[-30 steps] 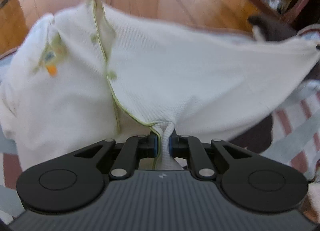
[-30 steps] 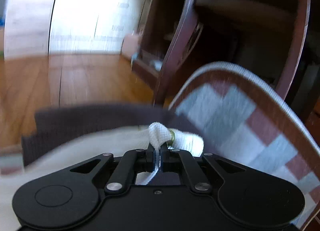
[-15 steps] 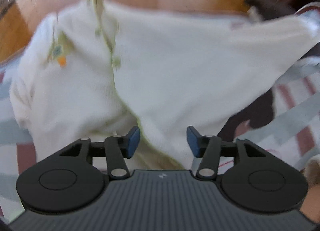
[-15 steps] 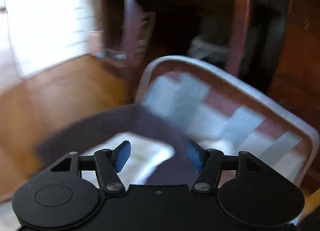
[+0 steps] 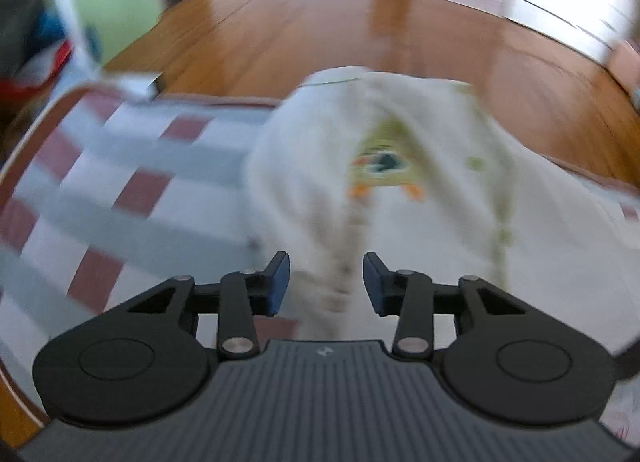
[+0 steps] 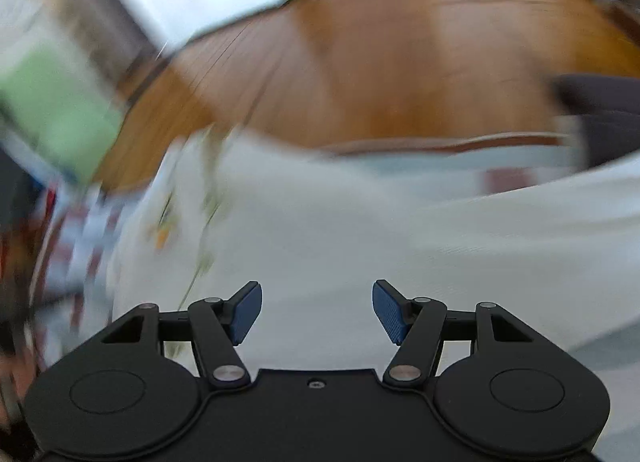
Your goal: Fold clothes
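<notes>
White baby shirt [image 5: 432,198] with green trim lies on the checked rug [image 5: 132,190]; left tool [image 5: 325,282], jaws just closing partway, and right tool [image 6: 317,312], spread wide, both hover above it, gripping nothing

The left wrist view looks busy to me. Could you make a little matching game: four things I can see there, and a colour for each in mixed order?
Things:
1. garment
2. floor
3. mat
4. left gripper pads

Colours:
A. blue
B. checked red, grey and white
C. cream white with green trim
D. shiny brown wood

Pairs: 1-C, 2-D, 3-B, 4-A
</notes>
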A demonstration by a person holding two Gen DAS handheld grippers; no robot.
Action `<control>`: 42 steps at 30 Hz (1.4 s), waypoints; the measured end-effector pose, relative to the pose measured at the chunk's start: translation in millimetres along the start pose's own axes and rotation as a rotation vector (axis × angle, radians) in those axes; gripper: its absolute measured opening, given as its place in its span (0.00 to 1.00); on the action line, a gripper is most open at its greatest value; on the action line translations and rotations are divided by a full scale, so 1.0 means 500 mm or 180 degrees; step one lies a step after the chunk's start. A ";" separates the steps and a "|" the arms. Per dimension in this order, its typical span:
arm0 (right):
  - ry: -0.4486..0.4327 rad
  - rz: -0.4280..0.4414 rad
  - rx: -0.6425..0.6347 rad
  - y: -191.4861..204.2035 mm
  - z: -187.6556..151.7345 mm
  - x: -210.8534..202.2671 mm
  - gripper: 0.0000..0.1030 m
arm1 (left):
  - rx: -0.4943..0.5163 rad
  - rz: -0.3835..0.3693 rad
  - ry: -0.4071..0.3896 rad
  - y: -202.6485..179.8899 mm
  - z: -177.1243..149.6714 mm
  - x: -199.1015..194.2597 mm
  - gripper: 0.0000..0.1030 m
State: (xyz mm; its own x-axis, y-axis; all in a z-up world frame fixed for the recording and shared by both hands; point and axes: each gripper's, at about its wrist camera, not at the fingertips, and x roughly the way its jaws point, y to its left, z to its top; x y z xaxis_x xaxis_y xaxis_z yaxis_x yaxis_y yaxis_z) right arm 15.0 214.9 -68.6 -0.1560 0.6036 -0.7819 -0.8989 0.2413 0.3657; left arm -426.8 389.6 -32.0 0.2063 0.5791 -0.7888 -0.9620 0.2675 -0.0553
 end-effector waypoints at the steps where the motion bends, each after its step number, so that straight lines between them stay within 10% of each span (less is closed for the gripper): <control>1: 0.0073 0.0055 -0.0108 0.032 -0.013 0.028 0.65 | -0.0117 0.0020 0.0020 0.026 0.006 0.004 0.39; 8: 0.0345 0.0862 -0.0310 0.190 -0.077 0.147 0.65 | -0.0180 0.0073 0.0125 0.083 -0.008 0.101 0.43; 18: 0.0298 0.0611 0.0160 0.178 -0.099 0.194 0.65 | -0.0657 -0.0183 0.0219 0.132 0.039 0.230 0.55; 22: 0.0374 0.0579 0.0257 0.175 -0.104 0.236 0.65 | -0.0135 0.0504 -0.0091 0.090 0.058 0.254 0.64; 27: 0.0553 0.0545 0.0126 0.174 -0.115 0.265 0.65 | -0.0072 0.0102 0.0054 0.064 0.047 0.286 0.66; 29: 0.0586 0.0541 0.0171 0.165 -0.118 0.270 0.65 | -0.0352 -0.0038 0.0181 0.083 0.047 0.305 0.54; 31: 0.0614 0.0532 0.0226 0.155 -0.120 0.274 0.65 | -0.0450 0.0125 0.0165 0.095 0.057 0.296 0.03; 38: 0.0637 0.0531 0.0256 0.136 -0.127 0.273 0.65 | -0.0595 0.1129 -0.1231 0.162 0.065 0.046 0.02; 42: 0.0640 0.0520 0.0278 0.134 -0.127 0.274 0.65 | -0.1133 0.1152 -0.0979 0.266 0.021 0.029 0.02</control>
State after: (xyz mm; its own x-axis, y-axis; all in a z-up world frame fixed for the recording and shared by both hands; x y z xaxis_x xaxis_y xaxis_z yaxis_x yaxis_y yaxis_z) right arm -92.6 265.4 -183.1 -0.3822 0.4790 -0.7903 -0.8178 0.2229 0.5306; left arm -550.1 441.6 -44.5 -0.1547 0.7961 -0.5851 -0.9708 -0.2325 -0.0597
